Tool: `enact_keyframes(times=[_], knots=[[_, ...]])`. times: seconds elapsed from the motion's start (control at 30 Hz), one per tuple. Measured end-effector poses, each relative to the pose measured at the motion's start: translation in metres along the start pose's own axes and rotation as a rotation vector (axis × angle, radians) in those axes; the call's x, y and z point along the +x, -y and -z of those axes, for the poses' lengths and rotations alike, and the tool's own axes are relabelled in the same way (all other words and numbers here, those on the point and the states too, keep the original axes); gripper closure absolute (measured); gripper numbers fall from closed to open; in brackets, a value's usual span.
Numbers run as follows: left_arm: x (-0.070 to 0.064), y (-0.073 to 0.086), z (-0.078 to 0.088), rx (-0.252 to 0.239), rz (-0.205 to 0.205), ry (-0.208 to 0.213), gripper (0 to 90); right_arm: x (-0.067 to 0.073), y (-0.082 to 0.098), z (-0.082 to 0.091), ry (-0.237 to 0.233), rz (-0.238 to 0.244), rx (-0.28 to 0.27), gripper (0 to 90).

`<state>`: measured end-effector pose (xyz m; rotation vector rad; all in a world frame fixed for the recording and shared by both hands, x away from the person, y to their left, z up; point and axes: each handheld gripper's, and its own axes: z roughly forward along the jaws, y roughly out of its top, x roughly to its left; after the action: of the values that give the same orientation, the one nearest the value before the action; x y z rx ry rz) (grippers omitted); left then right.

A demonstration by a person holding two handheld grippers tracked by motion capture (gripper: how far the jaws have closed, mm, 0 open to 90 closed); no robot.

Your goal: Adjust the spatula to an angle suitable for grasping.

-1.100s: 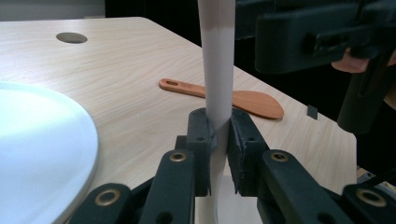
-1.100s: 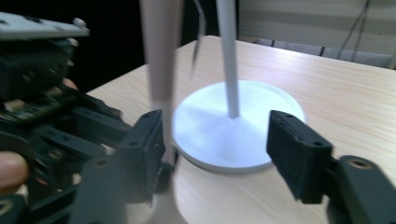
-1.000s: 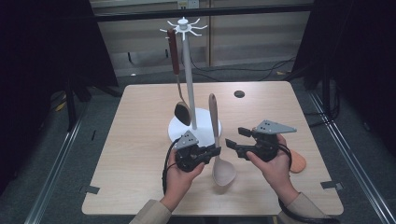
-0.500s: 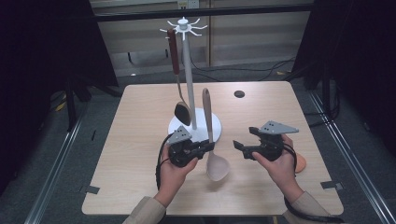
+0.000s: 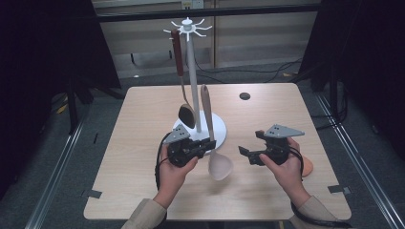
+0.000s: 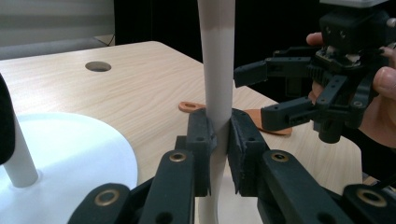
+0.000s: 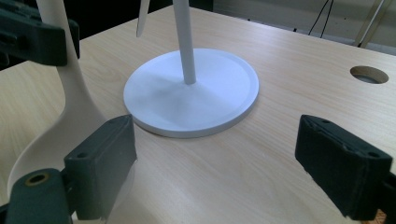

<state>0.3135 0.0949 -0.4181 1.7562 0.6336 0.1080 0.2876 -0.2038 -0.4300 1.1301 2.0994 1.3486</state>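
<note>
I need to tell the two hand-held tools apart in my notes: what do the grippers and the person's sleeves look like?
Both are black, boxy two-jaw tools. The left gripper and the right gripper each carry a grey three-cornered plate on top and trail a black cable. The jaws are flat black links with brass-coloured rivets, ending in blocky black pads. The sleeves are beige.

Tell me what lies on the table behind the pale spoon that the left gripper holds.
Behind the pale spoon in the left gripper view lies a flat orange utensil on the table. The spoon's handle and the right gripper cover its middle and far end, so its full shape cannot be seen.
</note>
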Motion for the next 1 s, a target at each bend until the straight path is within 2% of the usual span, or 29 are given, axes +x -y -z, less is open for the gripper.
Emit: enact_keyframes(times=[0.3, 0.33, 0.47, 0.5, 0.63, 0.8, 1.0], knots=[[0.005, -0.013, 0.01, -0.031, -0.007, 0.006, 79.8, 0.0, 0.0, -0.001, -0.005, 0.004, 0.009, 11.9], [0.005, -0.014, 0.01, -0.049, -0.001, 0.015, 79.7, 0.0, 0.0, -0.001, -0.006, 0.006, 0.01, 11.9], [0.007, -0.019, 0.015, -0.05, -0.01, -0.002, 79.7, 0.001, 0.001, -0.001, -0.006, 0.009, 0.013, 11.9], [0.009, -0.022, 0.015, -0.063, -0.014, 0.012, 79.7, 0.001, 0.0, -0.001, -0.007, 0.008, 0.014, 11.9], [0.01, -0.027, 0.016, -0.068, -0.013, 0.011, 79.7, 0.001, 0.001, -0.001, -0.005, 0.005, 0.015, 11.9], [0.011, -0.038, 0.015, -0.093, -0.016, 0.042, 79.7, 0.0, 0.0, 0.0, -0.004, 0.0, 0.01, 12.0], [0.012, -0.05, 0.013, -0.094, -0.042, 0.059, 79.7, -0.001, 0.001, 0.001, -0.003, 0.001, 0.014, 12.0]])
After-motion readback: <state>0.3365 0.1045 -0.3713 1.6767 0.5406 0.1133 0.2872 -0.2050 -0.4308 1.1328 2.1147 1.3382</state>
